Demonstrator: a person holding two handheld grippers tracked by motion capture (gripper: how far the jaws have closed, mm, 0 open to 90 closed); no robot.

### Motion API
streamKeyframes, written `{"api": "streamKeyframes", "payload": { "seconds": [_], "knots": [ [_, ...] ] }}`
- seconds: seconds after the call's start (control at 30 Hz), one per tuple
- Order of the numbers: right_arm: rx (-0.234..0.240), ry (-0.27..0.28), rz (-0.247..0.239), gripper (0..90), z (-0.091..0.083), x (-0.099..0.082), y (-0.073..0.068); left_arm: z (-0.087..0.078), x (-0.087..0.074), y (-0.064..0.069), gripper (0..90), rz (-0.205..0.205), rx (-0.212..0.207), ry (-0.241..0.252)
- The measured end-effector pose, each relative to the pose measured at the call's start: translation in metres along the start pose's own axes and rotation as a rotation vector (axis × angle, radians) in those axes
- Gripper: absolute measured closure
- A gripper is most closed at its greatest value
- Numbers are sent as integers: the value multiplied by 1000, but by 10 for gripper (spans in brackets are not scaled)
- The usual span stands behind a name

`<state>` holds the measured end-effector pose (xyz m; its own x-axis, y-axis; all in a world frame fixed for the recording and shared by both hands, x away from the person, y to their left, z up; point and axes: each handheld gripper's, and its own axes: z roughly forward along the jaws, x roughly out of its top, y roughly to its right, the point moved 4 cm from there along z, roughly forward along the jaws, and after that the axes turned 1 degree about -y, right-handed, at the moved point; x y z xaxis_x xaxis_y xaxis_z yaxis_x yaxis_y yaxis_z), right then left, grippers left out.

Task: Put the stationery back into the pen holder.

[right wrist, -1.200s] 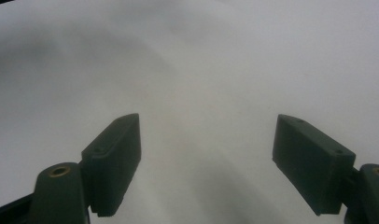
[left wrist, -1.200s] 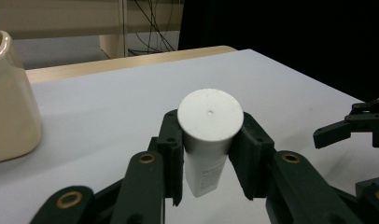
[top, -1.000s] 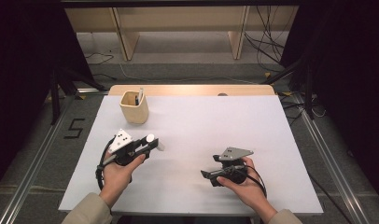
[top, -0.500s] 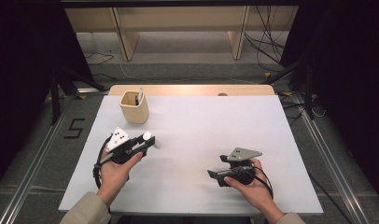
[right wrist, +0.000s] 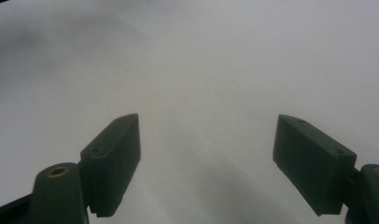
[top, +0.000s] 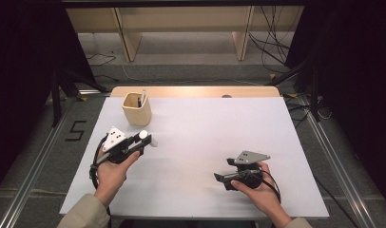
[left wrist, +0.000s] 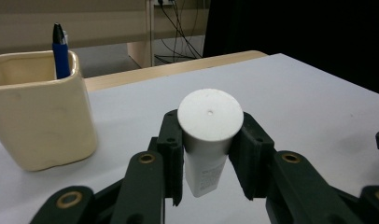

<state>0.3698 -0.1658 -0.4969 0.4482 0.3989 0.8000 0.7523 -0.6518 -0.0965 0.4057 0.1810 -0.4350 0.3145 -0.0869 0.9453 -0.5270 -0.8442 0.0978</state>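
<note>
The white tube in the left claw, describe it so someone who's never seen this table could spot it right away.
On the white table, look at the near left part, just in front of the cream cup holding a blue pen. There the left claw grips a white tube between its black jaws. It is the one round, flat-capped white thing, held off the tabletop.

A blue pen (left wrist: pixel 60 49) stood in the cream ceramic cup (top: pixel 137 109) at the white tabletop's (top: pixel 219 128) far left, behind the white plastic tube (left wrist: pixel 209 135).

Tube (left wrist: pixel 209 135): smooth matt white plastic. Cup (left wrist: pixel 40 123): glossy cream ceramic, by its look. Surface (top: pixel 219 128): matt white top with a wood edge; claw pads (left wrist: pixel 171 149): matt black plastic.
</note>
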Motion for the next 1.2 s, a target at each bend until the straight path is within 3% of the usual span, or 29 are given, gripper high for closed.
{"api": "streamKeyframes", "payload": {
  "seconds": [0.53,1.2],
  "knots": [
    [2,0,2,240,1,0,0,-3,7,-19,667,14,62,16],
    [2,0,-1,239,1,0,0,0,17,-33,667,26,100,32]
  ]
}}
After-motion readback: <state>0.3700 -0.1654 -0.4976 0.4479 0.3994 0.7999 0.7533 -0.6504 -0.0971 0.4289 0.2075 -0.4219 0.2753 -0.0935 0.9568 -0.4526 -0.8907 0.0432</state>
